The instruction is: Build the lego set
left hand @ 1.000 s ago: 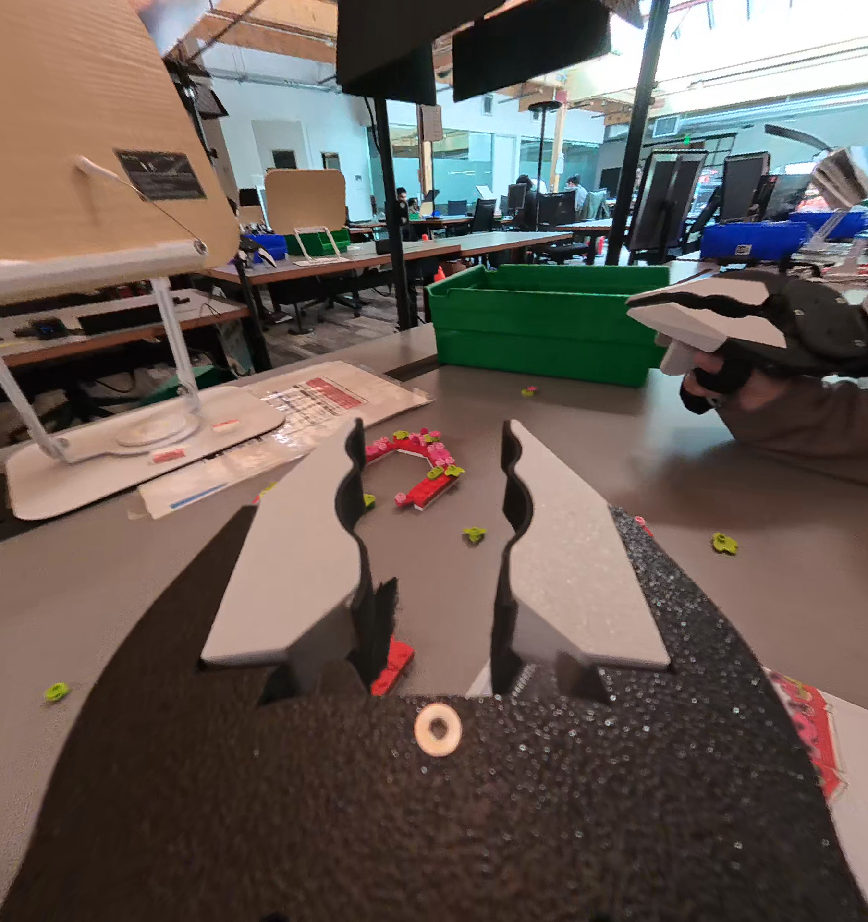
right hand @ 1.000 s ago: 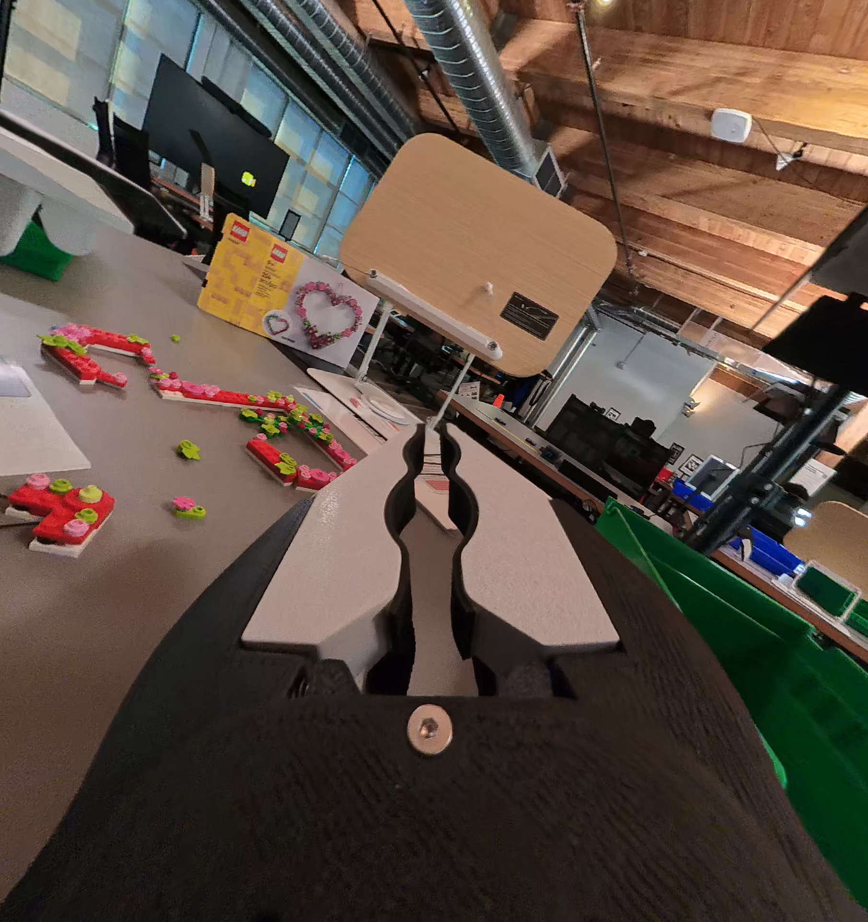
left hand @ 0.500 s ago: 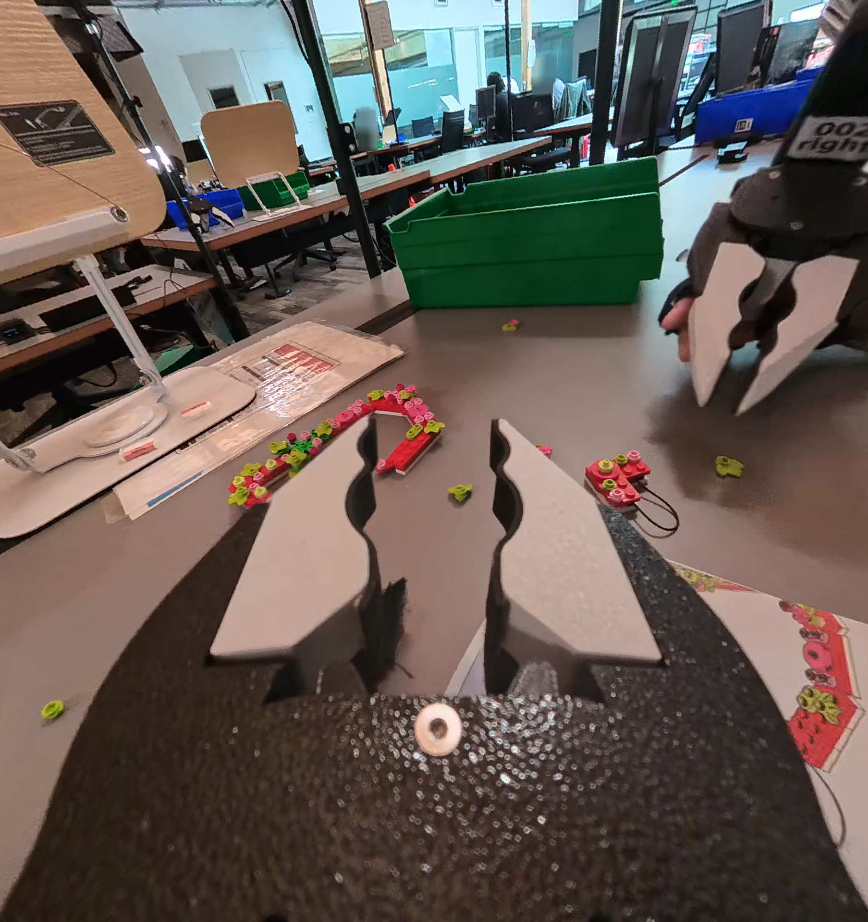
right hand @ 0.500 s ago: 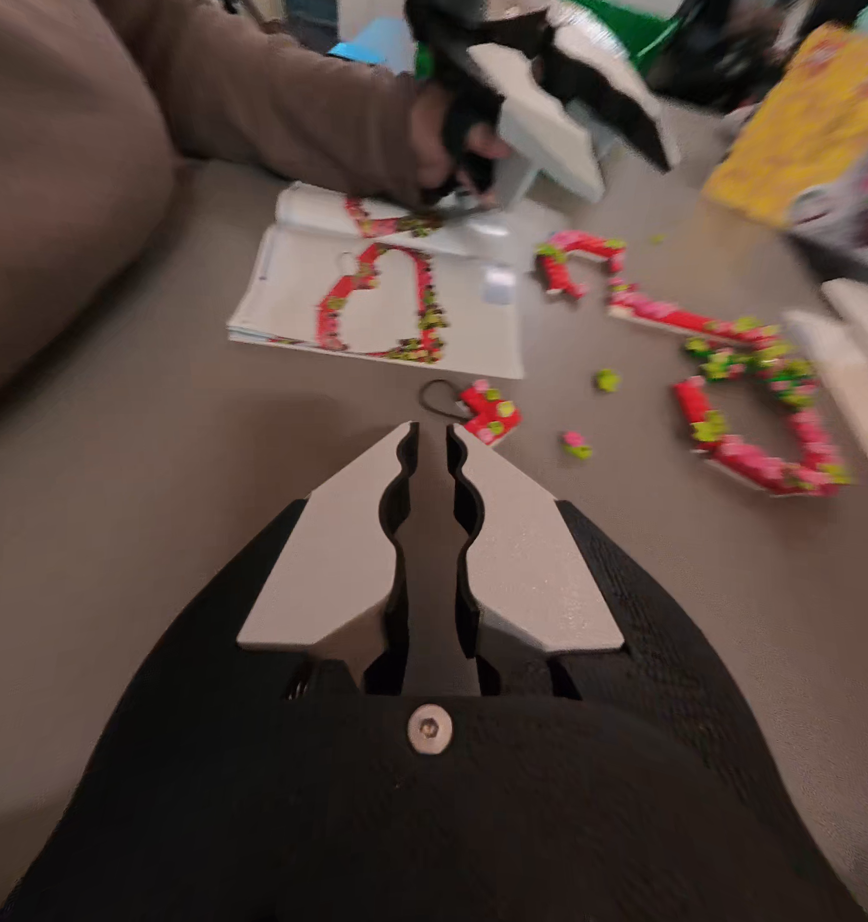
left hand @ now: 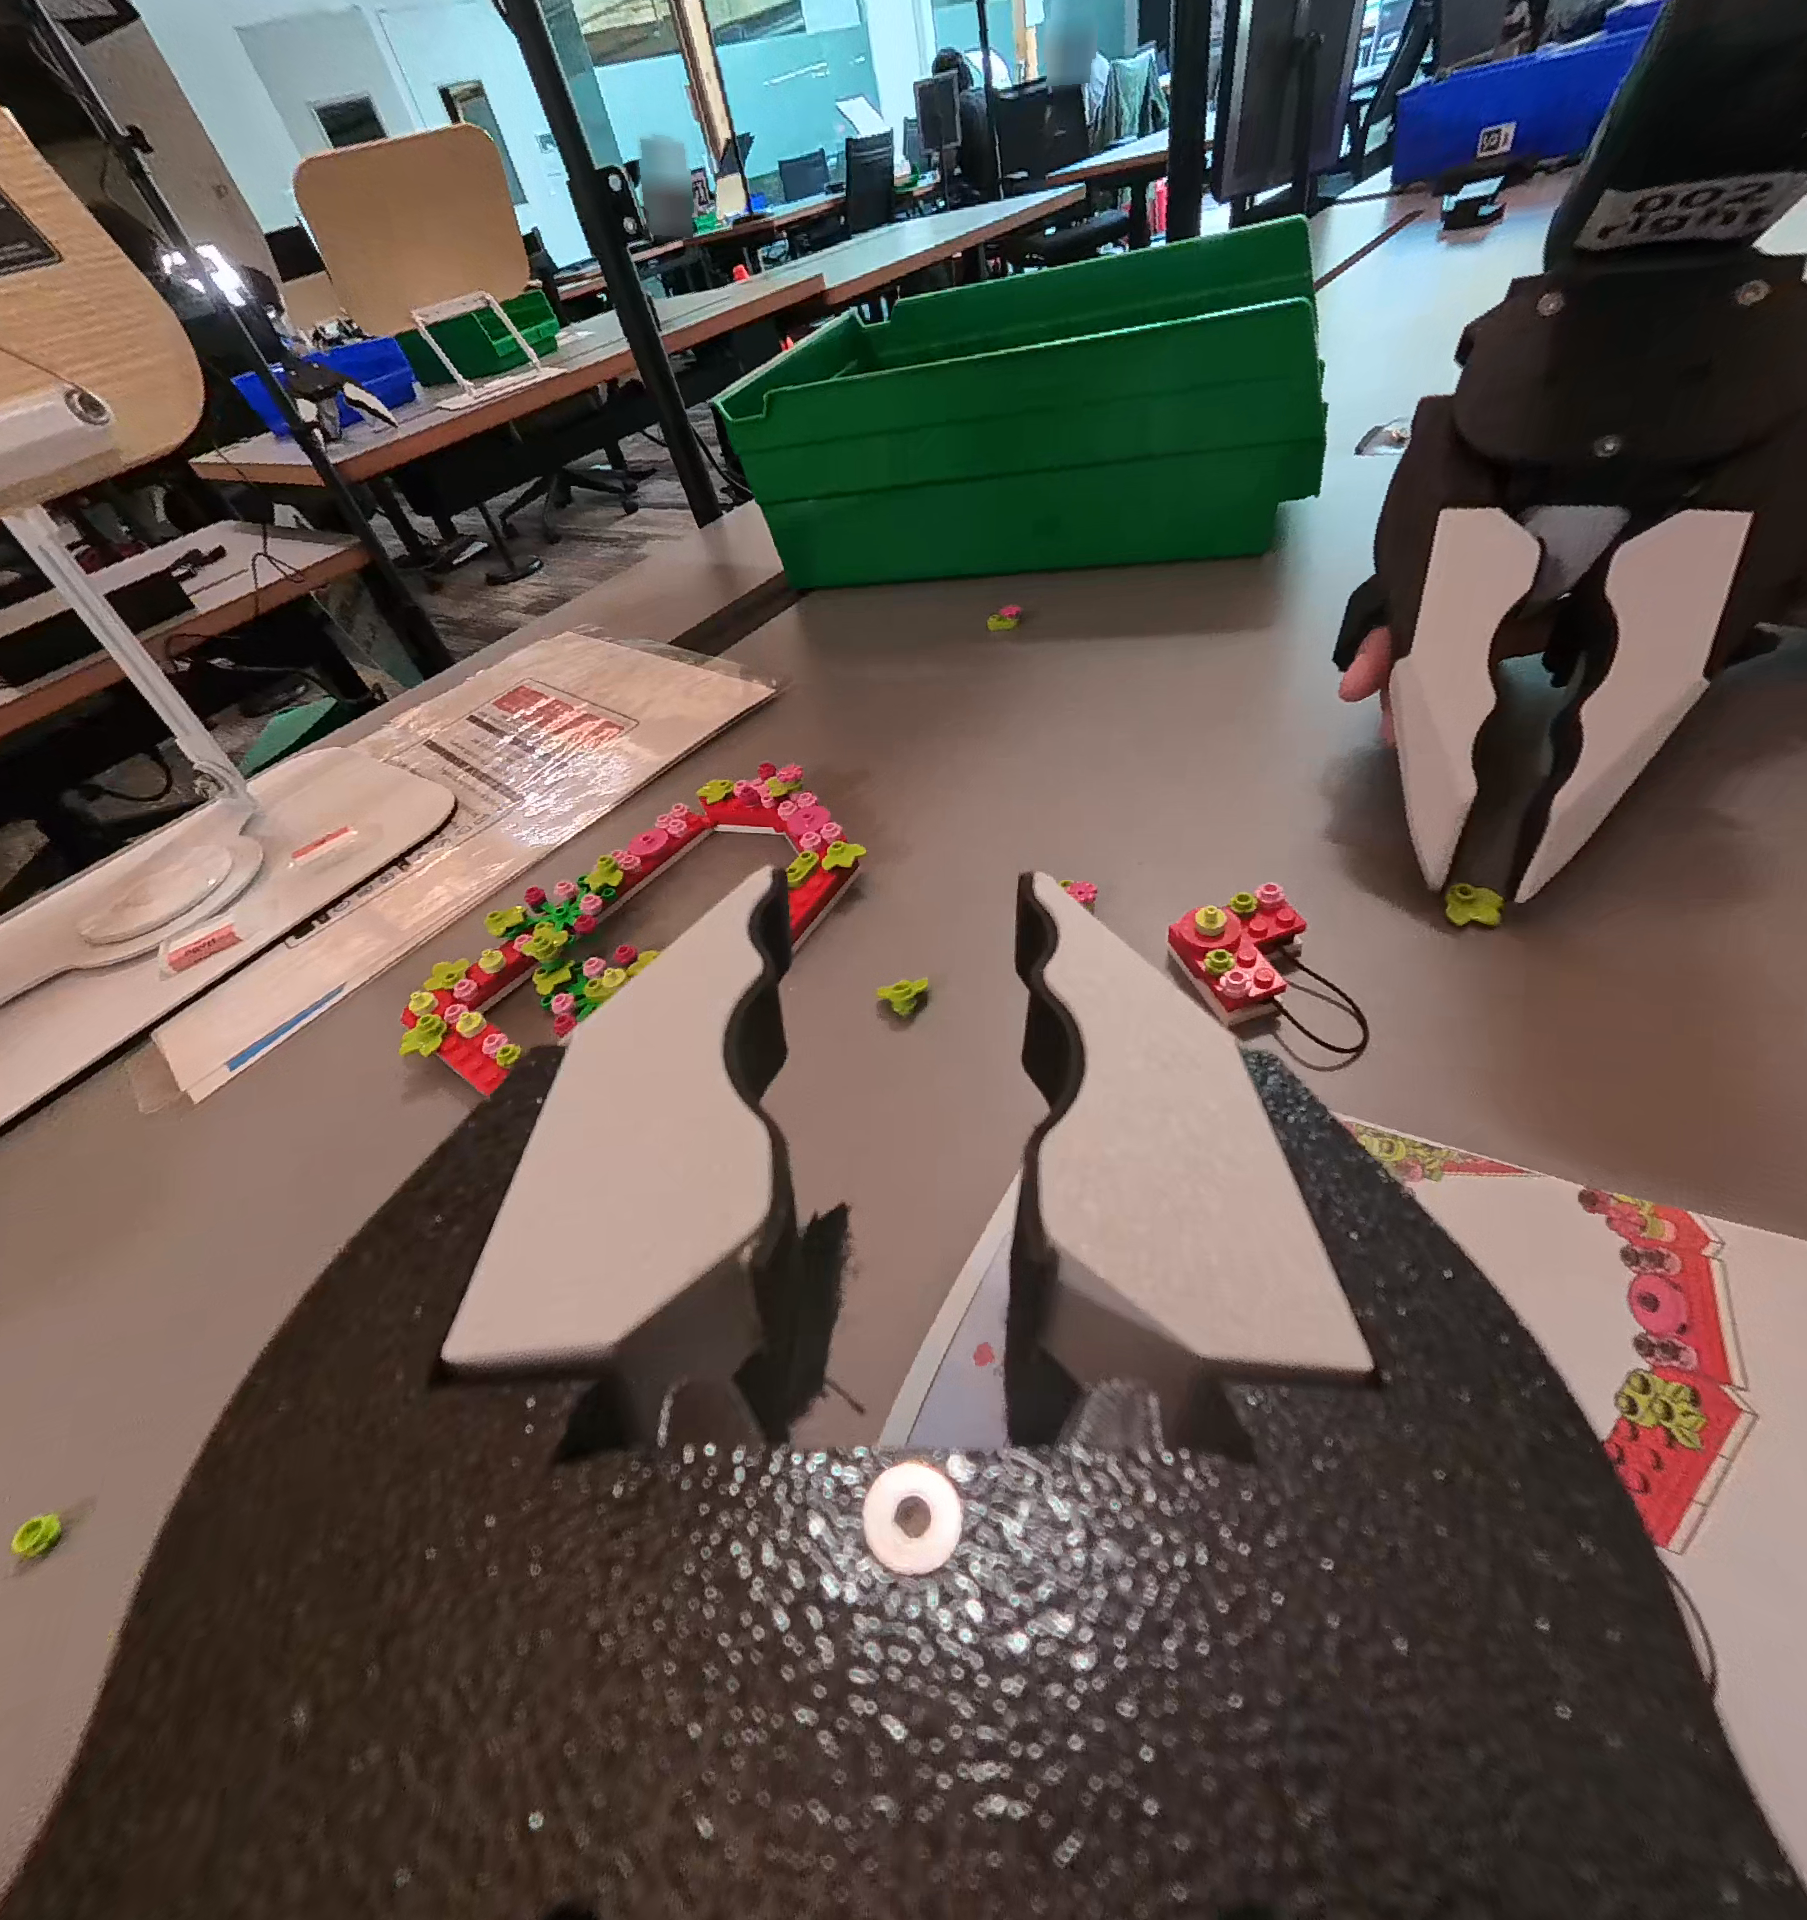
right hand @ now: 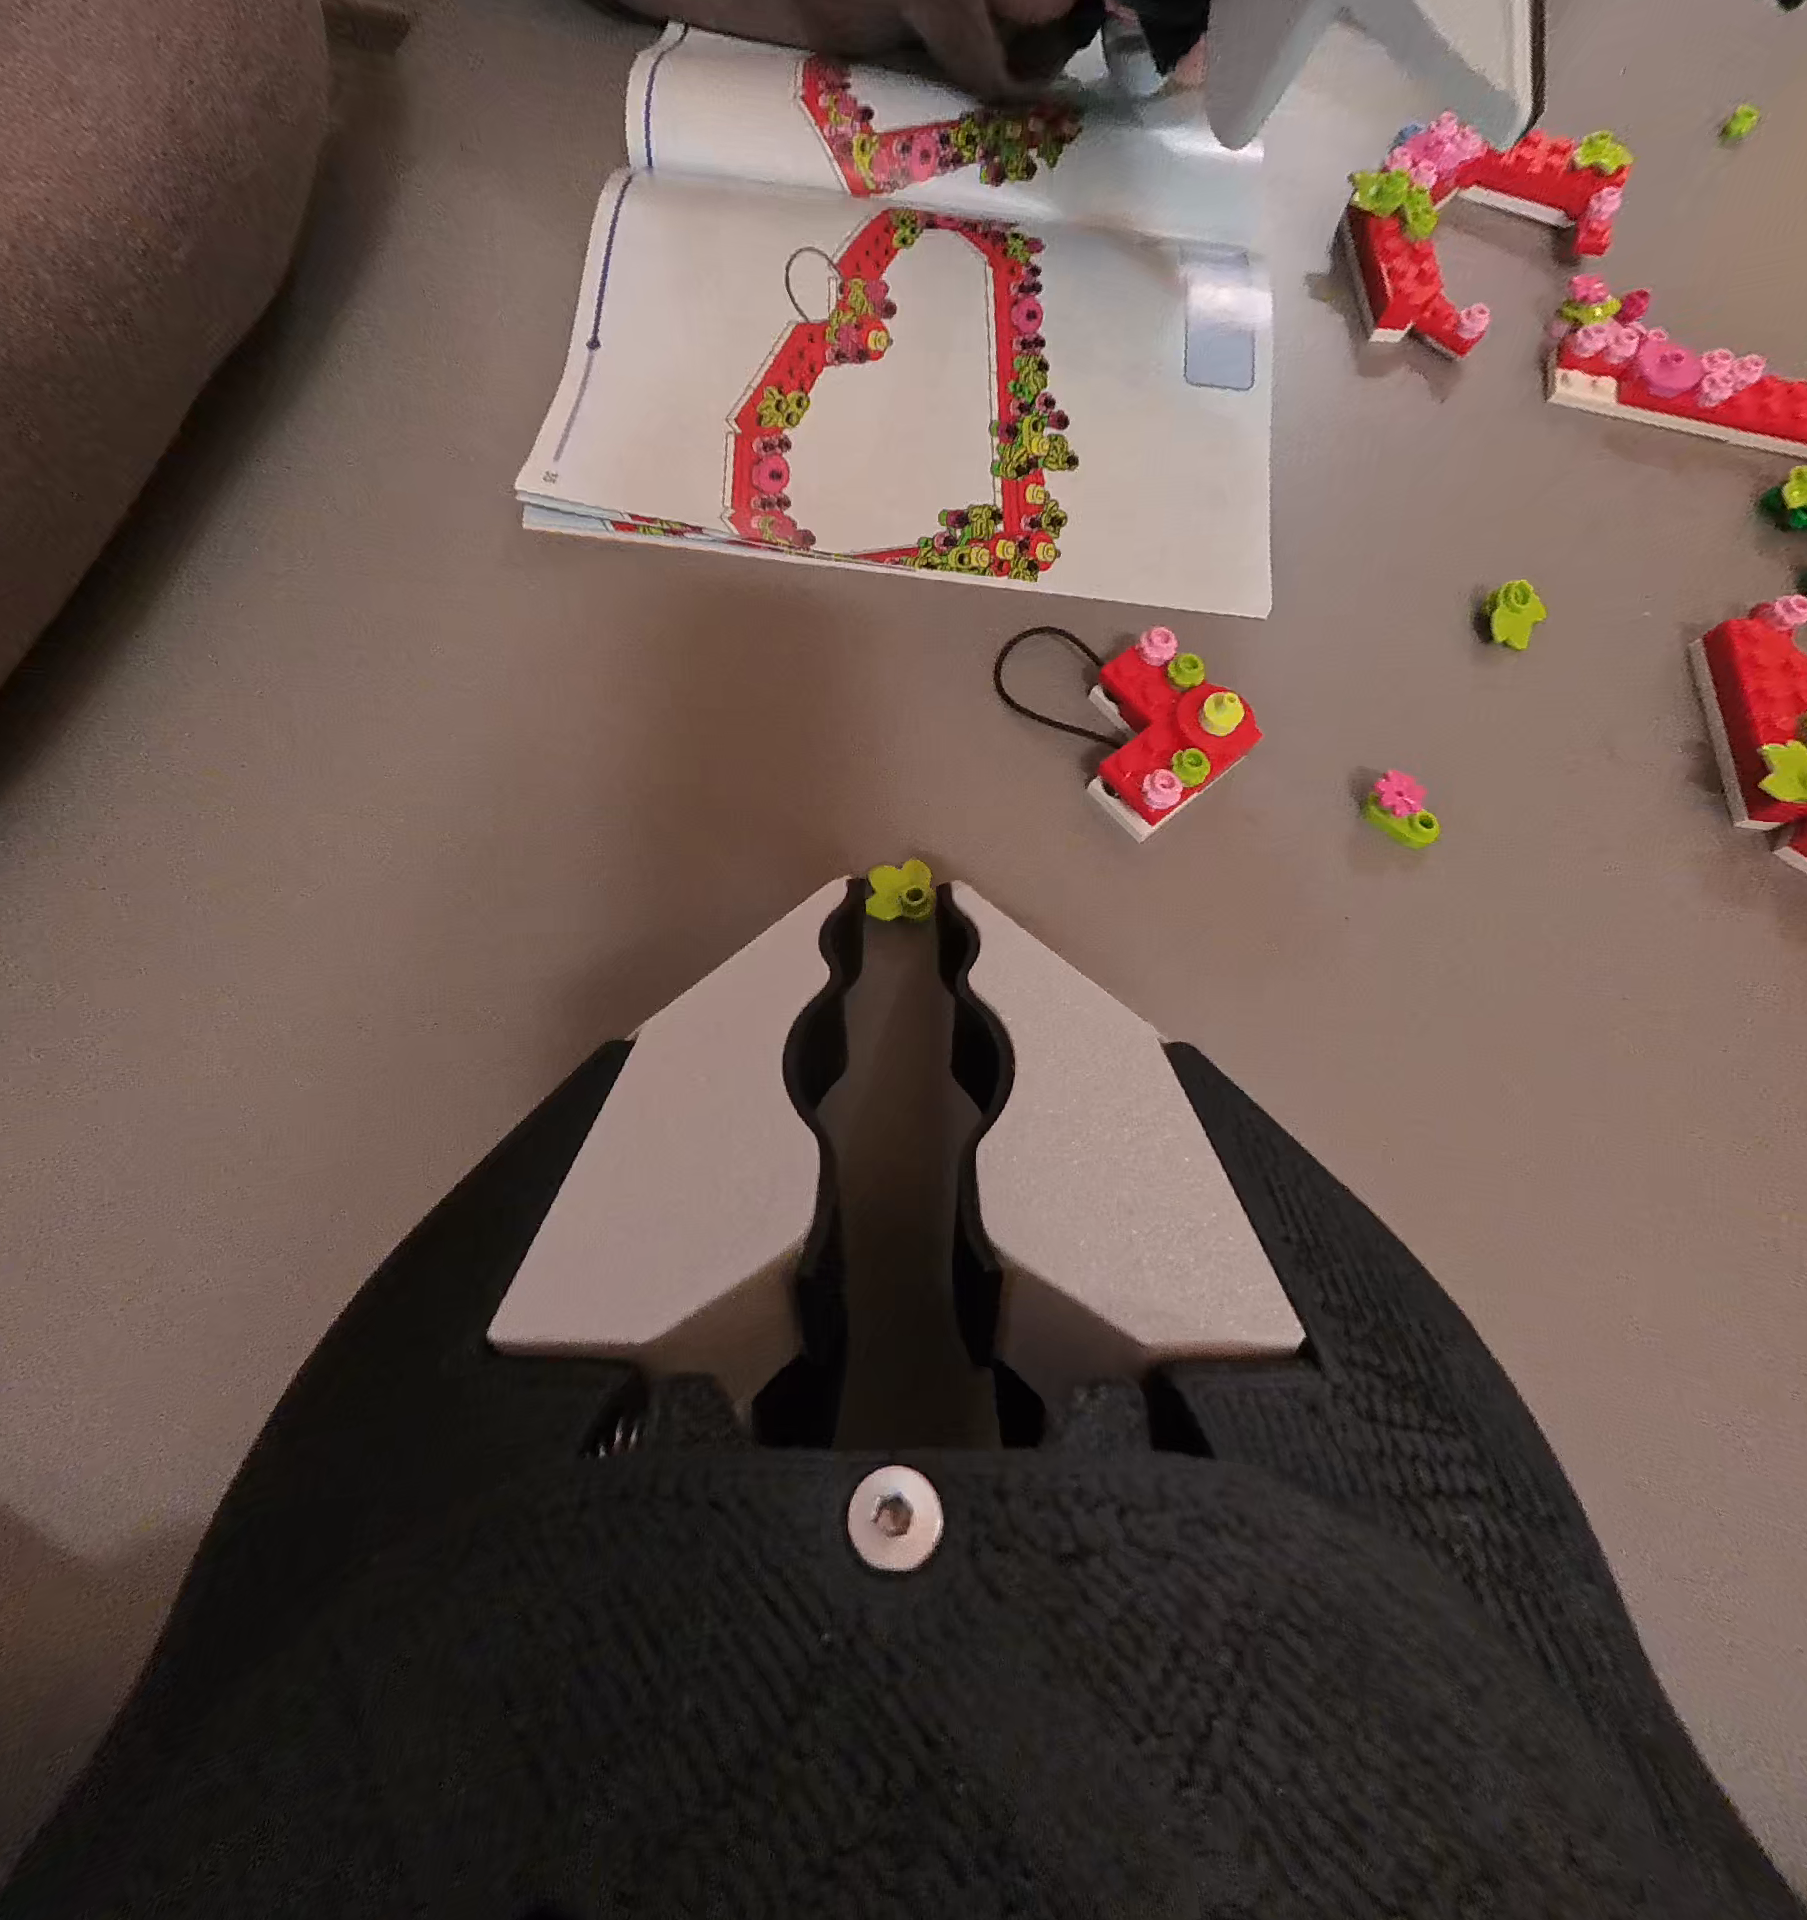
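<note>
Grey tabletop (right hand: 379, 727) carries scattered heart sections and an open instruction booklet (right hand: 670, 343) at 12 o'clock in the right wrist view. Since half a second ago the right gripper (right hand: 901, 891) has dropped to the table, its narrowed tips now bracketing a lime leaf piece (right hand: 899, 894); whether it is pinched cannot be told. That suggests a pickup is starting. The left gripper (left hand: 897, 894) stays open and empty, with the small red corner section (left hand: 1237, 951) at its 1 o'clock.

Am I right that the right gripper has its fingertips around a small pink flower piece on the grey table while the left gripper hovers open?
Not quite: the piece between the right gripper's fingertips is a lime-green leaf piece, not a pink flower, as the right wrist view shows. It does lie on the grey table, and the left gripper does hover open.
</note>
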`<state>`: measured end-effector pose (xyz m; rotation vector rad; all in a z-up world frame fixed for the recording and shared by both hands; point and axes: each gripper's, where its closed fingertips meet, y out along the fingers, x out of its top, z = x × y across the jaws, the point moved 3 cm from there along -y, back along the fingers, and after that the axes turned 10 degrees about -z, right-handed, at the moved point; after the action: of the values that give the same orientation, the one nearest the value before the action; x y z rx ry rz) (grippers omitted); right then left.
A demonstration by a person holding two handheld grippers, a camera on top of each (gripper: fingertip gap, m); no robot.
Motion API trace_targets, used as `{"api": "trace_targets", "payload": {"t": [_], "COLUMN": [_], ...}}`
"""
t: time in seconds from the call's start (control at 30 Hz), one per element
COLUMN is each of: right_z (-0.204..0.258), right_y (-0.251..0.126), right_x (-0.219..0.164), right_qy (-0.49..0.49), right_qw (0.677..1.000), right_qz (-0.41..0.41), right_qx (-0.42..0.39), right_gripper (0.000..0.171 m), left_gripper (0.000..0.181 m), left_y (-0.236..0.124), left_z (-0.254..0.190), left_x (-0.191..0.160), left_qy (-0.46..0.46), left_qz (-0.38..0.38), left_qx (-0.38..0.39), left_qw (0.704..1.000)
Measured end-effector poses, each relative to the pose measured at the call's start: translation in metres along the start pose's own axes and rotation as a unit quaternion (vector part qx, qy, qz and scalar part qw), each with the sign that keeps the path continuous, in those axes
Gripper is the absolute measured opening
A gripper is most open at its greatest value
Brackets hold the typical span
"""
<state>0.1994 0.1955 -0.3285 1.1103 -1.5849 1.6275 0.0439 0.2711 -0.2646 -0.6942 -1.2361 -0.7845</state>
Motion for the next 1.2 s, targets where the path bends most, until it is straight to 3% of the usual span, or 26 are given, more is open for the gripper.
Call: {"api": "trace_targets", "payload": {"t": [1.0, 1.2], "right_z": [0.015, 0.012], "right_y": [-0.009, -0.008], "right_x": [-0.004, -0.001], "right_qy": [0.067, 0.058], "right_qw": [0.996, 0.997], "right_qz": [0.006, -0.002], "right_qx": [0.064, 0.052], "right_gripper": [0.01, 0.014], "left_gripper": [0.042, 0.042], "left_y": [0.001, 0.007], "left_z": [-0.003, -0.023], "left_x": [-0.006, -0.012], "left_qy": [0.02, -0.002], "left_qz": [0.022, 0.054], "left_qx": [-0.003, -0.059], "left_qw": [1.0, 0.997]}}
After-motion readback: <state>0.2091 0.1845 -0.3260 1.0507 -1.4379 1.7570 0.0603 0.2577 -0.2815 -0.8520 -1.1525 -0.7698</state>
